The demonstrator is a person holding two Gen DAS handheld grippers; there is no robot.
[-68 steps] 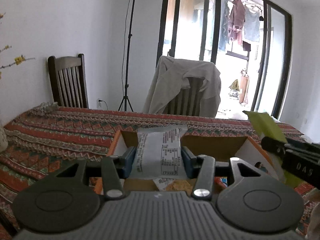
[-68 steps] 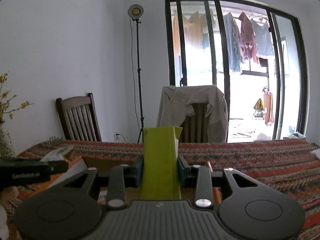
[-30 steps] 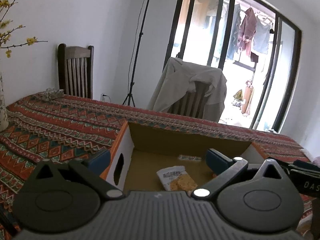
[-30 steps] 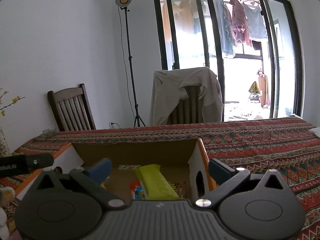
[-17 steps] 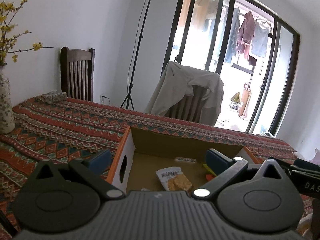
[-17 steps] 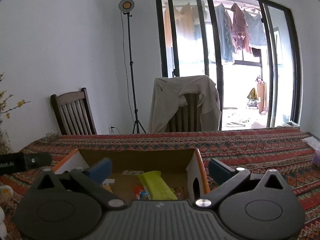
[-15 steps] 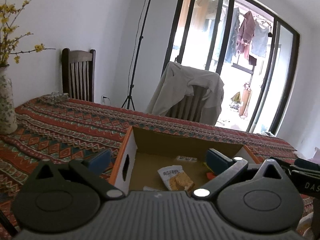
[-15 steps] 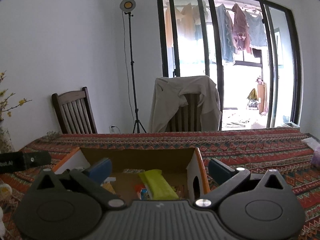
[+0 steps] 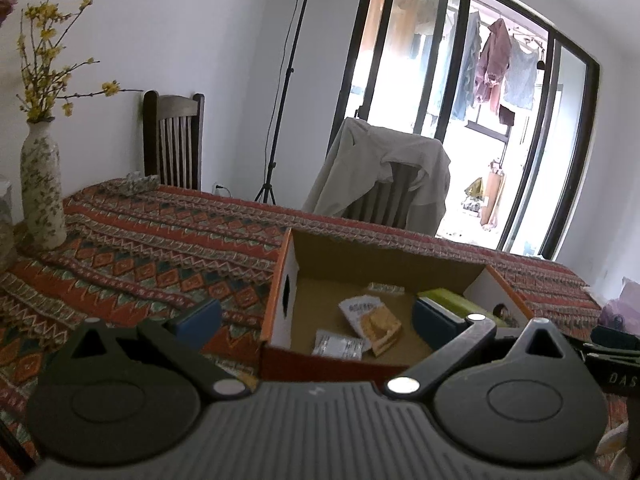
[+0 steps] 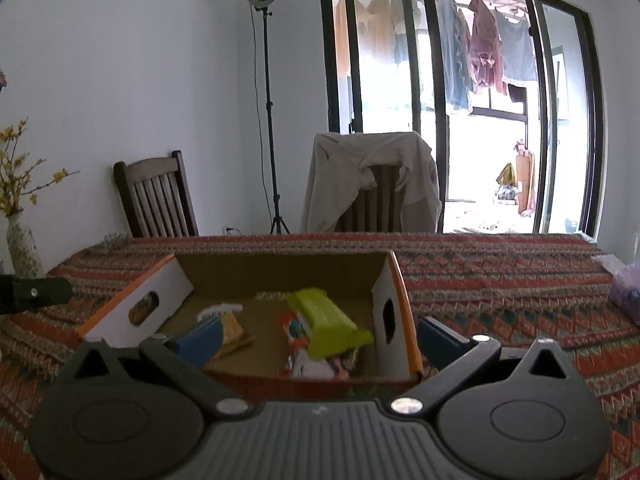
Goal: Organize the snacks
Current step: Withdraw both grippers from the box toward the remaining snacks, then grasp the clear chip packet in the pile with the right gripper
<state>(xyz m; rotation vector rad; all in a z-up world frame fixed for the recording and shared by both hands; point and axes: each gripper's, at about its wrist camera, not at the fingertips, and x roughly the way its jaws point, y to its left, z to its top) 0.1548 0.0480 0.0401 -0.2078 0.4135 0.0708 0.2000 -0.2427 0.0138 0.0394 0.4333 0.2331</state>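
An open cardboard box [image 9: 280, 292] [image 10: 396, 304] with orange edges and white end walls sits on the patterned tablecloth. Inside lie a cracker packet [image 9: 370, 316] [image 10: 228, 320], a small white packet [image 9: 340, 344], a yellow-green packet [image 10: 324, 320] [image 9: 452, 298] and colourful wrappers [image 10: 296, 332]. My left gripper [image 9: 316, 320] is open and empty, held just before the box's near left corner. My right gripper [image 10: 320, 338] is open and empty too, back from the box's near wall. Neither touches anything.
A flowered vase [image 9: 42, 192] with yellow blossoms stands at the table's left. A wooden chair [image 10: 154, 196], a light stand [image 10: 266, 92] and a chair draped with a beige jacket [image 10: 372, 184] are behind the table. A purple bag [image 10: 626, 292] lies at far right.
Both grippers let go of their packets, white and yellow-green, which now lie in the box. Both then drew back and slightly up, so the box's near wall shows.
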